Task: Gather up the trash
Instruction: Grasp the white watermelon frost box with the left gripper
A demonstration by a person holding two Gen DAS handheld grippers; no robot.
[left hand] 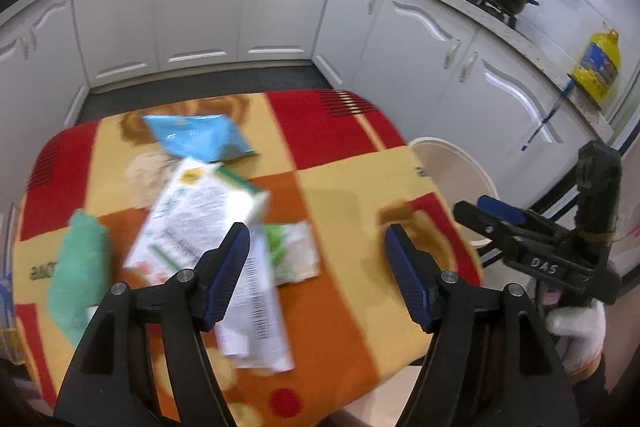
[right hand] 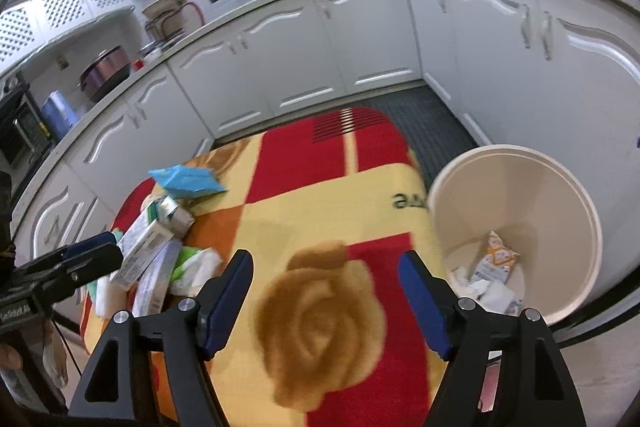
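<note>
Two tongs, left tongs (left hand: 316,259) and right tongs (right hand: 326,291), wide, empty | litter: white printed carton (left hand: 200,215) under left tongs | round cream plastic bin (right hand: 516,163) right of right tongs | advice: straddle carton's narrow side, close squarely.

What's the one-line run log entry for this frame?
left gripper: open, empty | right gripper: open, empty | bin: some trash inside | table: wrappers left
</note>
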